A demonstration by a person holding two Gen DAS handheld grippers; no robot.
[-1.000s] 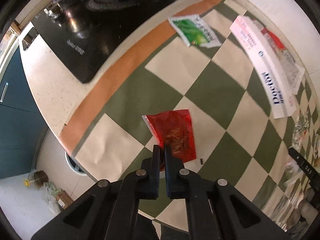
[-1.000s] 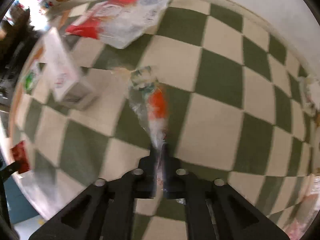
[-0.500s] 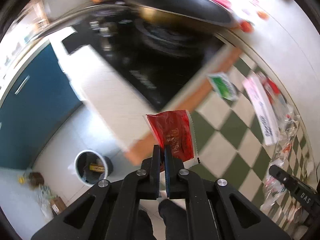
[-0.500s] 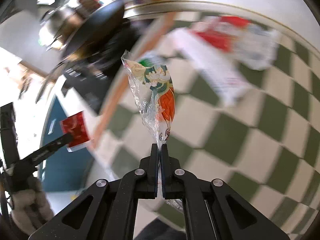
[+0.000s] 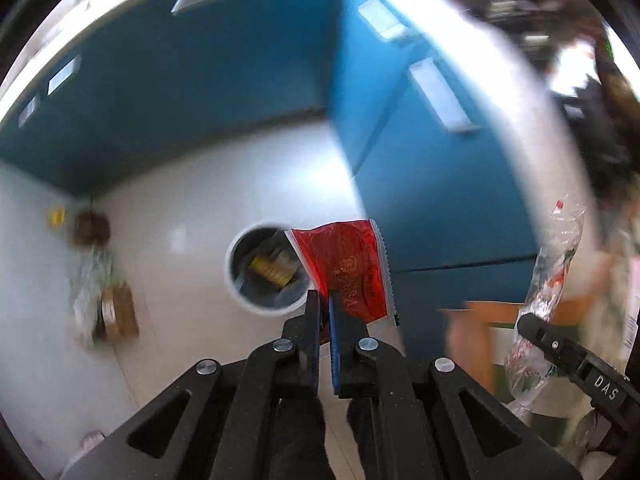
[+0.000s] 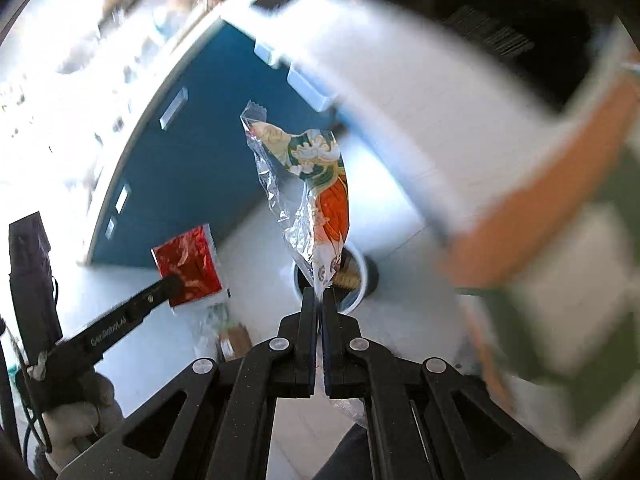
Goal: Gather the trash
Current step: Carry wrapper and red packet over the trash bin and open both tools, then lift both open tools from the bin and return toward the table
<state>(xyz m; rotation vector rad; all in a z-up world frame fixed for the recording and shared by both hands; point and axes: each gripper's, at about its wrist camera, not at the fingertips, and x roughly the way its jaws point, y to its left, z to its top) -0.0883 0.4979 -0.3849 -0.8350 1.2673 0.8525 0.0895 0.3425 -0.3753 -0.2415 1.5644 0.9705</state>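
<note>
Above the round white-rimmed bin (image 5: 266,268) on the pale floor (image 5: 192,208), the left gripper (image 5: 324,300) points almost straight down, its jaws pressed together on the lower edge of a red packet (image 5: 344,264) that stands up from the tips and overlaps the bin's right rim in that view. Some yellow-labelled rubbish already lies inside the bin. Beyond the bin run blue cabinet fronts (image 5: 200,80) with pale handles, and to the bin's left, by the wall, sits a blurred brown box (image 5: 118,312) with other clutter that cannot be made out. To the right of the bin in the left wrist view, the right gripper's (image 6: 319,296) black finger shows with a clear crinkled wrapper (image 5: 554,276) in it. From the right wrist view that gripper's jaws are pinched shut on the bottom of this clear wrapper (image 6: 316,196), printed in green, white and orange, which rises in front of the bin (image 6: 358,280); the bin lies just past the fingertips. Left of the bin in this view, the left gripper (image 6: 172,282) holds the red packet (image 6: 186,266), with a gloved hand (image 6: 76,412) on its handle. Right of the bin, a blurred checked cloth (image 6: 560,240) with an orange border lies on the counter.
</note>
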